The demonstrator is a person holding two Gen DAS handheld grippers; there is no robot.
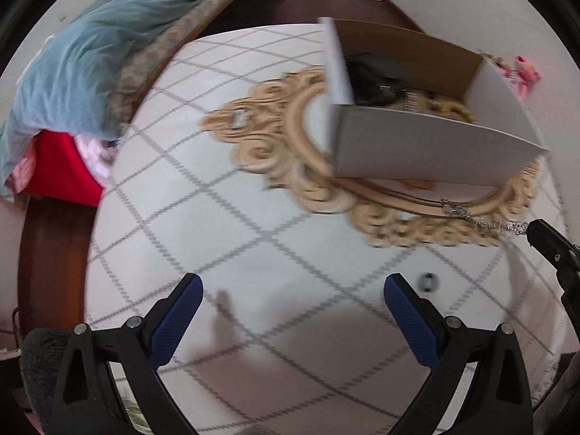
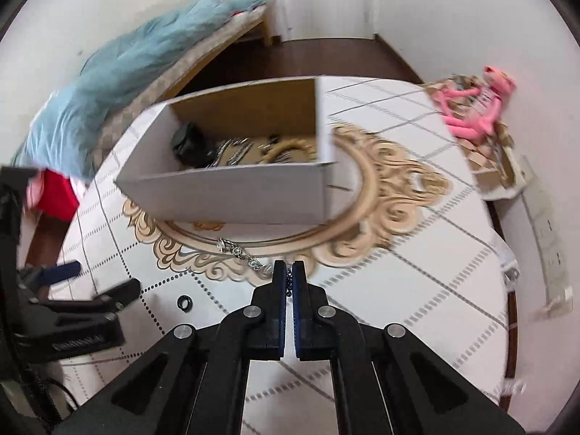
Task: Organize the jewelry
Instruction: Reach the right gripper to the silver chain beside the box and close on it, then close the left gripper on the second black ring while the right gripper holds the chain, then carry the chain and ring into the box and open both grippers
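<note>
We are holding the right gripper (image 2: 288, 272) angled down, pads pinched on one silver chain (image 2: 239, 252) trailing across the table's (image 2: 417, 290) ornate medallion; the left gripper (image 1: 293, 290) is hanging wide over bare tabletop; one dark ring (image 2: 185, 303) is lying between them; one open box (image 2: 224, 195) of jewelry is sitting beyond.

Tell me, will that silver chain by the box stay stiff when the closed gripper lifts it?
Probably not: the silver chain lies in loose kinks, so it should dangle. The right gripper pinches only one end, so the thin links might slip.
</note>
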